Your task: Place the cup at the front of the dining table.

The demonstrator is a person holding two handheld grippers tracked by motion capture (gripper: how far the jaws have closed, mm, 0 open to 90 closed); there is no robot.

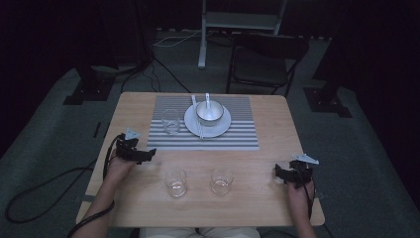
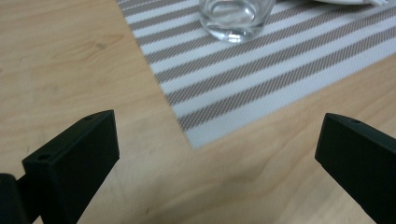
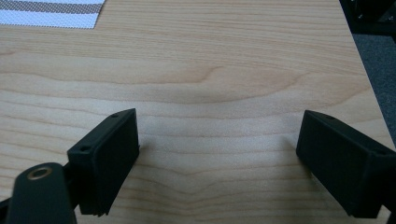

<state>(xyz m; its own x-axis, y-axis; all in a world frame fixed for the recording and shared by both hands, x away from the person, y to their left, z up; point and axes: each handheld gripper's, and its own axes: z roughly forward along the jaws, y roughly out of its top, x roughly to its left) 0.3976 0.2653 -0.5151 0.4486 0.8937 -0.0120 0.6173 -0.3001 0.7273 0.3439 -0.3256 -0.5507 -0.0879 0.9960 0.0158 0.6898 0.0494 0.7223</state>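
Note:
My left gripper [image 1: 142, 154] rests open near the table's left edge, just off the near left corner of a striped placemat [image 1: 233, 134]. In the left gripper view its jaws [image 2: 217, 135] stand wide apart over bare wood and the placemat [image 2: 243, 79] corner, with an empty glass [image 2: 236, 16] beyond. That glass [image 1: 171, 120] stands on the mat beside a white plate [image 1: 222, 128] holding a metal bowl [image 1: 209, 112], a spoon and chopsticks. My right gripper [image 1: 284, 173] is open at the front right; nothing but bare wood lies between its jaws [image 3: 219, 126].
Two more empty glasses [image 1: 176, 182] [image 1: 221, 181] stand side by side on the wooden table [image 1: 267, 198] near the front, between my hands. A black chair [image 1: 265, 64] and stand legs are beyond the far edge. Cables trail off the left side.

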